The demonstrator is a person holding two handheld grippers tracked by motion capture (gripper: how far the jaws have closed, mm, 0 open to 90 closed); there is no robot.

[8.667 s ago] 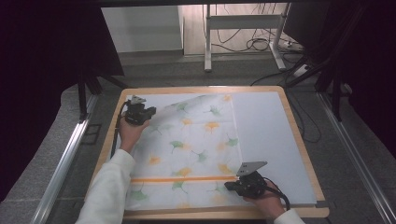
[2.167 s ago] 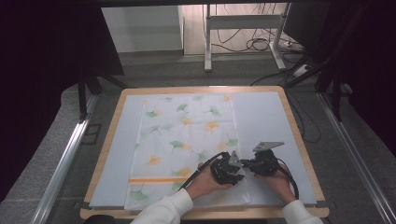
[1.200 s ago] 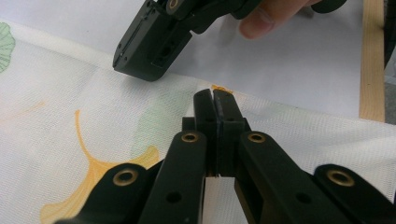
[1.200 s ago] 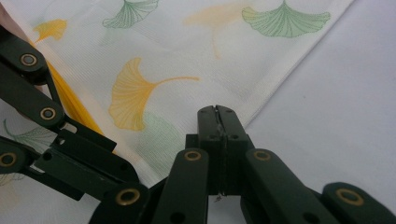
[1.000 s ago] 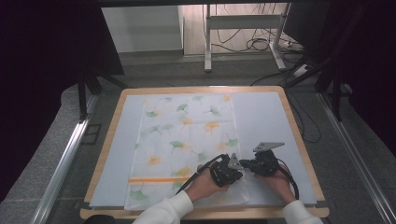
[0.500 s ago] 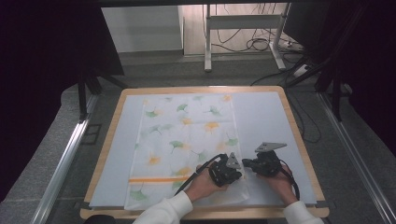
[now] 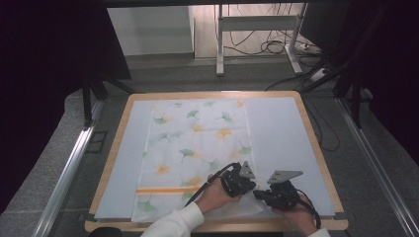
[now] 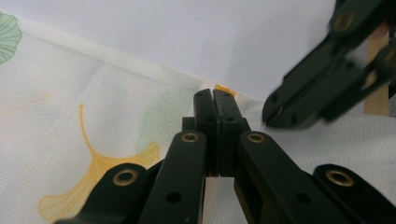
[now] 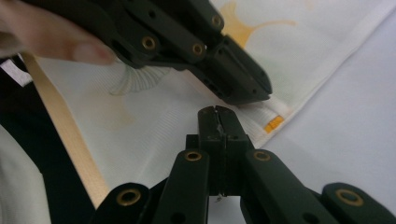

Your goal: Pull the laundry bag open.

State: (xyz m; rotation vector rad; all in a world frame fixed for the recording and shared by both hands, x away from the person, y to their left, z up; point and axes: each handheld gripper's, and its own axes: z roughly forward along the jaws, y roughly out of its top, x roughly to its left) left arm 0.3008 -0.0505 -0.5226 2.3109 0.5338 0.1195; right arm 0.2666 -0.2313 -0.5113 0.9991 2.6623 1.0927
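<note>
At five o'clock on the wooden-rimmed worktop (image 7: pixel 316 143), both tongs meet over the near corner of the thin white woven cloth printed with green and orange ginkgo leaves (image 7: pixel 197 148). Left tongs (image 8: pixel 215 100) are pressed shut on the cloth's hemmed edge; right tongs (image 9: pixel 217 114) are closed, empty, just beside.

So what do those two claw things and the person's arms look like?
Both grippers, left and right, are black, with flat linked bars and brass-coloured rivets. Each carries a grey three-cornered plate on top, and a black cable trails from the left one. The person wears a white sleeve.
</note>
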